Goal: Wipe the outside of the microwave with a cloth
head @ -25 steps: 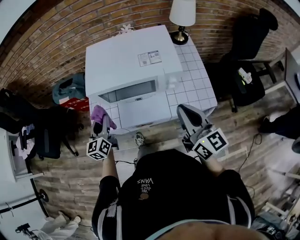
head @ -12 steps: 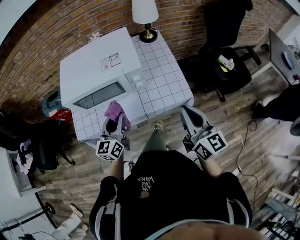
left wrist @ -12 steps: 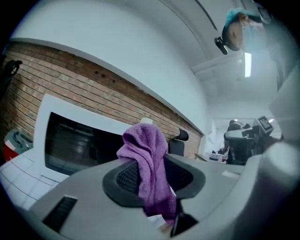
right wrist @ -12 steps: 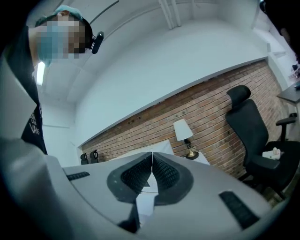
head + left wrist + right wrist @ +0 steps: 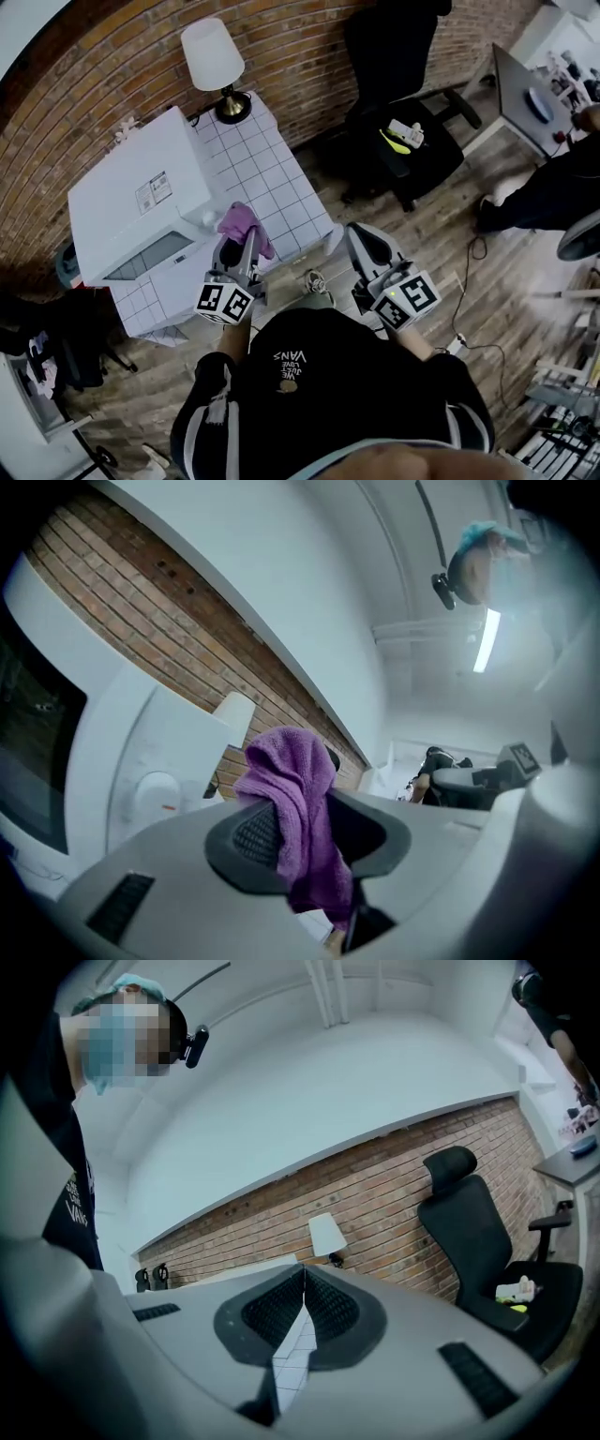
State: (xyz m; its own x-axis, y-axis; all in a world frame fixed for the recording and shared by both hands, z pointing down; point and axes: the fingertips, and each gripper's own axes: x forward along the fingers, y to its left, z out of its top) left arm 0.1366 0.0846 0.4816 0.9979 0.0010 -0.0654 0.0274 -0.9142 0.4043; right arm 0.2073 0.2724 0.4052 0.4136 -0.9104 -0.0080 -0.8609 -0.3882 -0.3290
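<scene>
– left gripper view: what has the left claw [image 5: 305, 808] got?
– its jaws are clamped on a purple cloth [image 5: 291, 775]. the cloth bunches up above the pads and hangs down between them.
– and the microwave?
– the white microwave [image 5: 112, 733] fills the left of that view, with its dark door window and the dial panel. the cloth is near the panel, but i can't tell whether it touches.
– does the head view help?
– a little. the microwave [image 5: 131, 202] stands on the tiled worktop [image 5: 277, 197], against the brick wall. the left claw [image 5: 239, 253] holds the cloth [image 5: 242, 221] just off the microwave's front right corner, over bare tile. a lamp [image 5: 211, 56] stands behind on the same worktop.
– right claw?
– the right claw [image 5: 302, 1283] has its jaws together with nothing between them. it hangs [image 5: 366, 248] over the wooden floor, off the worktop's edge and well away from the microwave.
– so which step is this?
– i'd say the approach. the cloth is gripped and aimed, but i see no wiping contact.
– what does the next move call for?
– in my view, carry the bunched cloth onto the front or right side and press it flat, then sweep. keep the hard jaw tips off the dial, and don't loosen the grip.
</scene>
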